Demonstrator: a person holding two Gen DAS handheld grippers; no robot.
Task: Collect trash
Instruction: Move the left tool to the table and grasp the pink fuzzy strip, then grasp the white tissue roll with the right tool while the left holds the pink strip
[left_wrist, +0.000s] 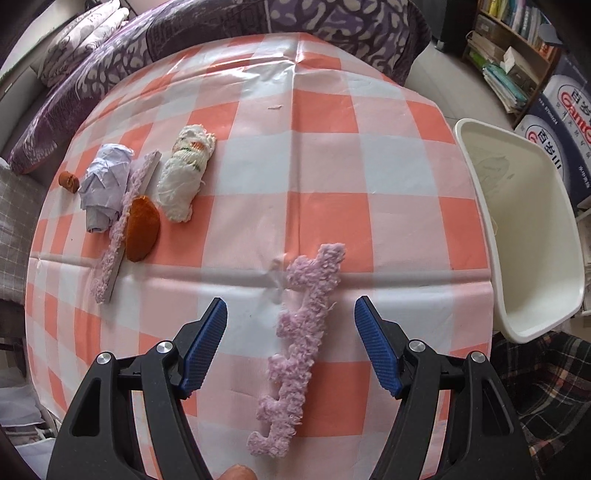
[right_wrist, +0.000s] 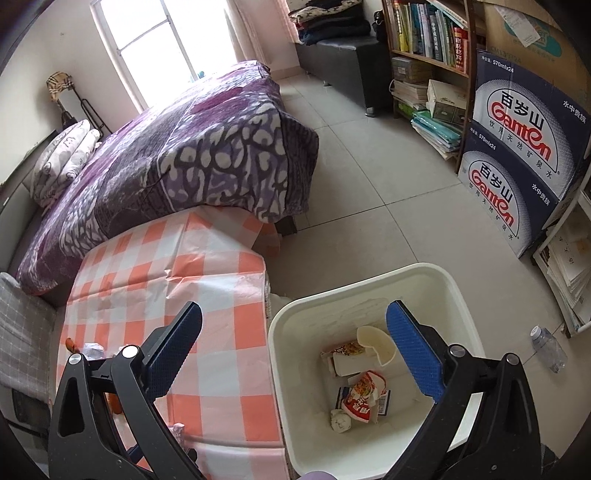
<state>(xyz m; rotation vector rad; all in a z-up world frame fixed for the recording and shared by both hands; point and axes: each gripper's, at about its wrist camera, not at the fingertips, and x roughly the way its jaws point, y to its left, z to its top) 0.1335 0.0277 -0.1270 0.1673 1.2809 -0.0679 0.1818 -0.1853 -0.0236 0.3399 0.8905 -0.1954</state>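
A long pink fuzzy strip (left_wrist: 301, 332) lies on the orange-and-white checked tablecloth (left_wrist: 388, 177). My left gripper (left_wrist: 291, 306) hangs over it, open, a finger on each side and neither pad touching it. Farther left lie crumpled paper (left_wrist: 105, 181), a second pink fuzzy strip (left_wrist: 118, 236), a brown peel-like piece (left_wrist: 142, 229), a white rolled cloth (left_wrist: 186, 173) and a small brown bit (left_wrist: 69, 181). My right gripper (right_wrist: 294, 309) is open and empty above the white bin (right_wrist: 369, 273), which holds snack wrappers (right_wrist: 360, 397), a cup fragment (right_wrist: 375, 341) and a tissue ball (right_wrist: 340, 421).
The white bin (left_wrist: 517, 229) stands just off the table's right edge. A bed with a purple blanket (right_wrist: 177, 155) runs behind the table. Bookshelves (right_wrist: 428, 44), stacked water cartons (right_wrist: 517, 147) and a plastic bottle (right_wrist: 548, 349) sit on the tiled floor to the right.
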